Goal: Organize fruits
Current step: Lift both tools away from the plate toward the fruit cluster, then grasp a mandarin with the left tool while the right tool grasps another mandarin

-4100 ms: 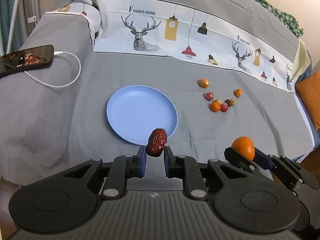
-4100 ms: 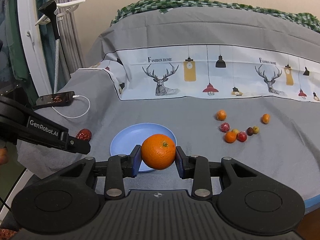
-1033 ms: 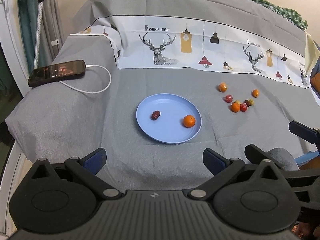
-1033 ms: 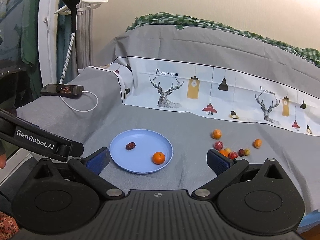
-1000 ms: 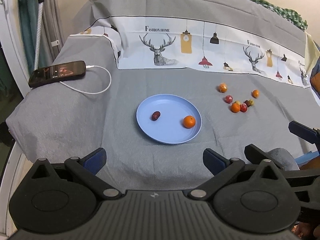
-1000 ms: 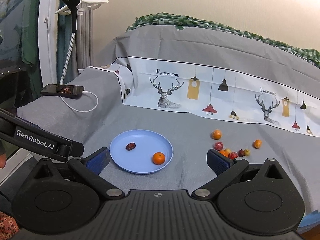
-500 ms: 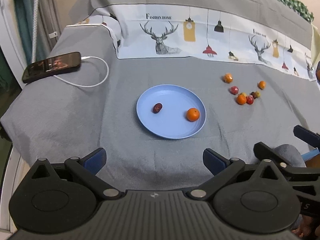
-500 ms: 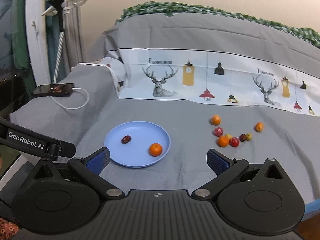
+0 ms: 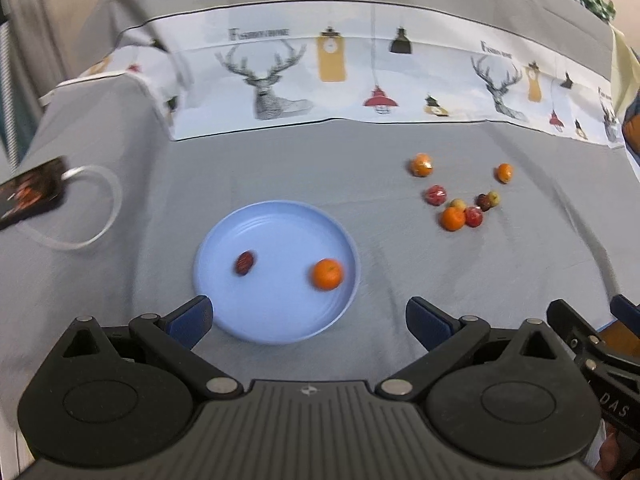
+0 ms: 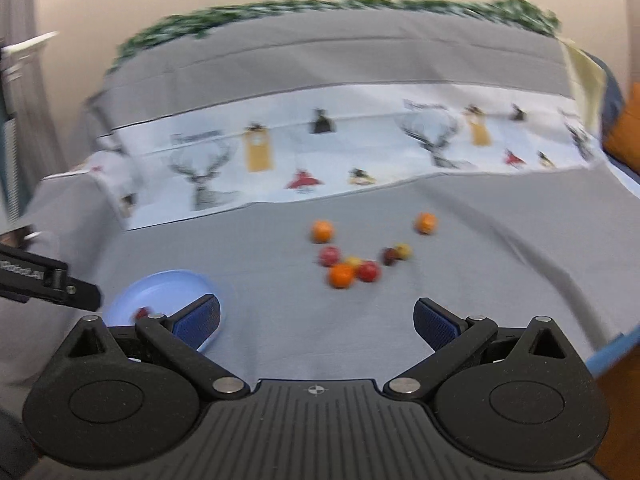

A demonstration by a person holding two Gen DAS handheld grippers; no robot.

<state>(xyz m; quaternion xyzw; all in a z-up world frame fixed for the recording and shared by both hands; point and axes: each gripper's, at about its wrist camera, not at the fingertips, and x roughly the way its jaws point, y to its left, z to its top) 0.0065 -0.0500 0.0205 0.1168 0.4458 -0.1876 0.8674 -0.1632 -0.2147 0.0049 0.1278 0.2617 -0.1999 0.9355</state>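
The left gripper (image 9: 308, 316) is spread wide and holds nothing; its 2 blue fingertips (image 9: 192, 318) sit above the near rim of the blue plate (image 9: 280, 320). On the plate lie 2 fruits, well apart: a dark red date (image 9: 244, 263) toward the left and an orange (image 9: 327, 274) toward the right. The plate rests on a grey cloth (image 9: 360, 280) that covers the whole surface.

Right of the plate and farther back, loose fruits (image 9: 460, 200) lie on the cloth. 1 small orange fruit (image 9: 421, 165) and another (image 9: 504, 172) sit at the back, apart from each other; in front of them a tight cluster of red, yellow and orange pieces lies touching or nearly so.

The right gripper (image 10: 316, 320) is also wide and empty, pointed at that cluster; its view is blurred. There the plate shows at lower left, partly behind the left fingertip.

A phone (image 9: 28, 196) with a white cable (image 9: 96, 216) lies at the left edge of the cloth. A white band printed with deer and lamps (image 9: 360, 80) runs across the back.
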